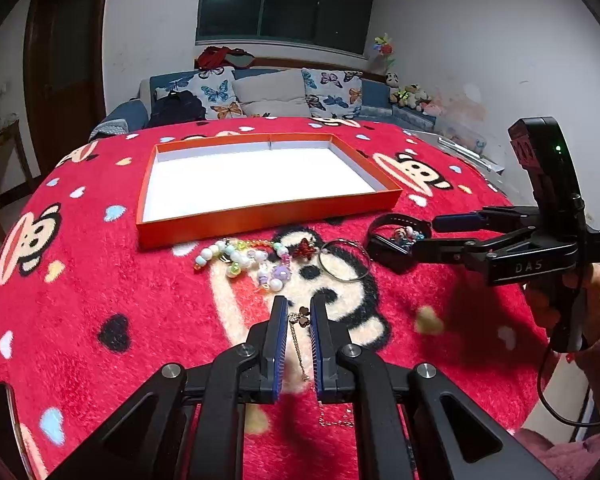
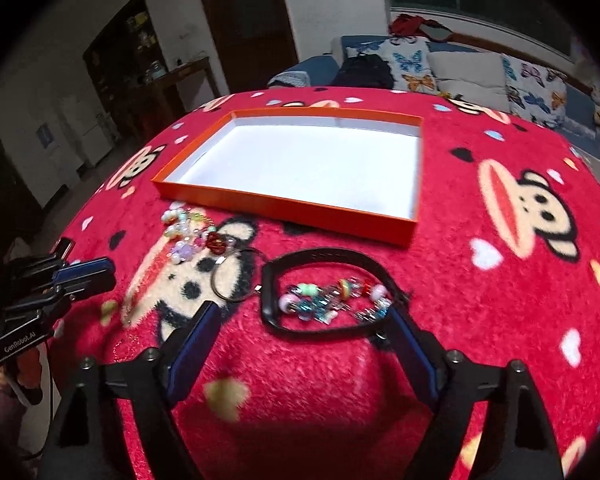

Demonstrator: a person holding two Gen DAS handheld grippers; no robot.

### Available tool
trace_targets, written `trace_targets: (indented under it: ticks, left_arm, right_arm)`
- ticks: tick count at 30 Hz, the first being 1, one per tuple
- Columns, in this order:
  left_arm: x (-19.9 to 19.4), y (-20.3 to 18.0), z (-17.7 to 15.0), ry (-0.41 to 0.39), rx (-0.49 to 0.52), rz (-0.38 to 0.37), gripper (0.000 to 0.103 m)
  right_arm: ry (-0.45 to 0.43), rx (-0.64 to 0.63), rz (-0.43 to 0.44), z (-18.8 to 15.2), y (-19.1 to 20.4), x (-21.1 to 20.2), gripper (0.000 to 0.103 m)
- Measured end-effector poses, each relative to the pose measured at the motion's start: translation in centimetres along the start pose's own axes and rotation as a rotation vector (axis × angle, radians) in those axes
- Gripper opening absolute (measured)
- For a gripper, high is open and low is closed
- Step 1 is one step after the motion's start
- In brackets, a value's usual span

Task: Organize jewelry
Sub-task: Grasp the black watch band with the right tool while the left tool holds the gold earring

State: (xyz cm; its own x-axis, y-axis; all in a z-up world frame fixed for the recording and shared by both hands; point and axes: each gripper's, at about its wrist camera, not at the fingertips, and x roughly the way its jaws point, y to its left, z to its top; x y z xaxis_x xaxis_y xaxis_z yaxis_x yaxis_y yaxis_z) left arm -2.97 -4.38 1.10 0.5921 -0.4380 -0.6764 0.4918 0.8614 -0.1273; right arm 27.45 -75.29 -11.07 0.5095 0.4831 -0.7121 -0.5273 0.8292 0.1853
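Note:
An orange box lid (image 1: pixel 260 220) (image 2: pixel 284 204) with a white inside lies on the red blanket. In front of it lie a pastel bead string (image 1: pixel 240 258) (image 2: pixel 184 232), a red bead charm (image 1: pixel 302 250) (image 2: pixel 214 242), a metal ring (image 1: pixel 346 260) (image 2: pixel 234 276), and a black band (image 1: pixel 384 236) (image 2: pixel 320 292) around a colourful bead bracelet (image 2: pixel 336 300). My left gripper (image 1: pixel 299 312) (image 2: pixel 112 274) is narrowly open around a thin gold chain (image 1: pixel 300 344) with a butterfly charm. My right gripper (image 2: pixel 300 324) (image 1: pixel 424 234) is open wide, its tips at the black band.
The red monkey-print blanket (image 1: pixel 100 300) covers the whole table. A sofa with butterfly cushions (image 1: pixel 268 92) stands behind the table. The person's hand (image 1: pixel 580 300) holds the right gripper's handle at the right.

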Motion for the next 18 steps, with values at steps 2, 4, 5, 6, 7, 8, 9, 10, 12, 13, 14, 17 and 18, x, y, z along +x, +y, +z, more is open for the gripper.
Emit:
trace_targets:
  ticks: [2,4,5,6,7,8,9,10,12,13,14,17,18]
  left_arm:
    - [0.0,0.3,0.1,-0.001,-0.007,0.001,0.011]
    - [-0.1,0.6,0.2,-0.003,-0.015,0.0,0.011]
    - [0.0,0.8,0.2,-0.002,-0.021,0.0,0.011]
    - [0.0,1.0,0.3,-0.001,-0.026,0.0,0.011]
    - [0.0,1.2,0.3,0.0,-0.031,0.001,0.011]
    - [0.1,1.3,0.4,0.001,-0.034,0.003,0.011]
    - [0.1,1.5,0.5,0.001,-0.037,0.007,0.011]
    - [0.1,1.6,0.5,0.001,-0.038,0.009,0.011]
    - [0.2,1.8,0.7,0.0,-0.039,0.011,0.011]
    - [0.2,1.8,0.8,-0.001,-0.038,0.011,0.011]
    - [0.2,1.8,0.8,-0.002,-0.038,0.011,0.011]
    - [0.4,2.0,0.9,0.0,-0.04,0.011,0.011]
    - [0.4,2.0,0.9,0.002,-0.041,0.011,0.011]
  right_arm:
    - [0.011,-0.015,0.004,0.3,0.3,0.4,0.084]
    - [0.013,-0.022,0.006,0.5,0.4,0.5,0.082]
    - [0.016,-0.025,0.009,0.5,0.4,0.6,0.08]
    - [0.017,-0.026,0.013,0.6,0.4,0.6,0.077]
    - [0.018,-0.026,0.015,0.6,0.5,0.7,0.076]
    - [0.02,-0.029,0.02,0.7,0.6,0.8,0.073]
    - [0.023,-0.031,0.024,0.8,0.7,1.0,0.072]
    - [0.026,-0.032,0.028,0.8,0.8,1.2,0.067]
    - [0.038,-0.035,0.041,0.9,1.0,1.7,0.057]
    - [0.043,-0.036,0.048,1.0,1.1,1.9,0.055]
    - [0.046,-0.039,0.05,1.1,1.2,2.0,0.051]
    - [0.055,-0.054,0.051,1.4,1.6,2.6,0.041]
    - [0.058,-0.059,0.051,1.5,1.7,2.7,0.037]
